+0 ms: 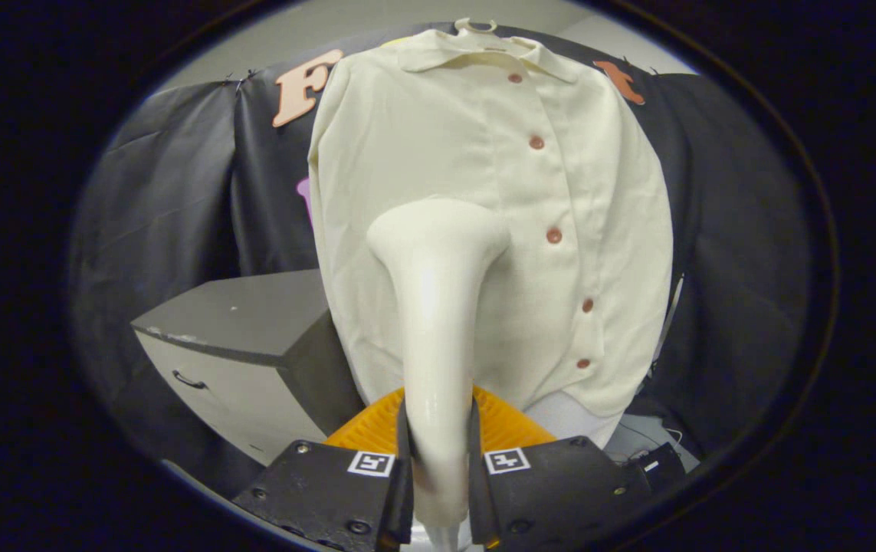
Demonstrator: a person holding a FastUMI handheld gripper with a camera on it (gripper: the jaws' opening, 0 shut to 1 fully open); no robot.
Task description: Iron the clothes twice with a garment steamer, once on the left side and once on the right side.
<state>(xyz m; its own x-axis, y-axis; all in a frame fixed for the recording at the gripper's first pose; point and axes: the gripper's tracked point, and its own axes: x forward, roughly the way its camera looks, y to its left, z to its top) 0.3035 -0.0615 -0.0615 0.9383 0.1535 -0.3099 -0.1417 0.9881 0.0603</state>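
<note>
The gripper clamps both fingers on the cream plastic garment steamer, its flared head seemingly against the hanging cream buttoned shirt, left of the buttons, ready to stroke.

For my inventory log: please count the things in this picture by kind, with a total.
Shirt: 1
Shirt buttons: 5
Hanger: 1
Garment steamer, clamped in the gripper: 1
Drawer cabinet: 1
Total: 9
</note>
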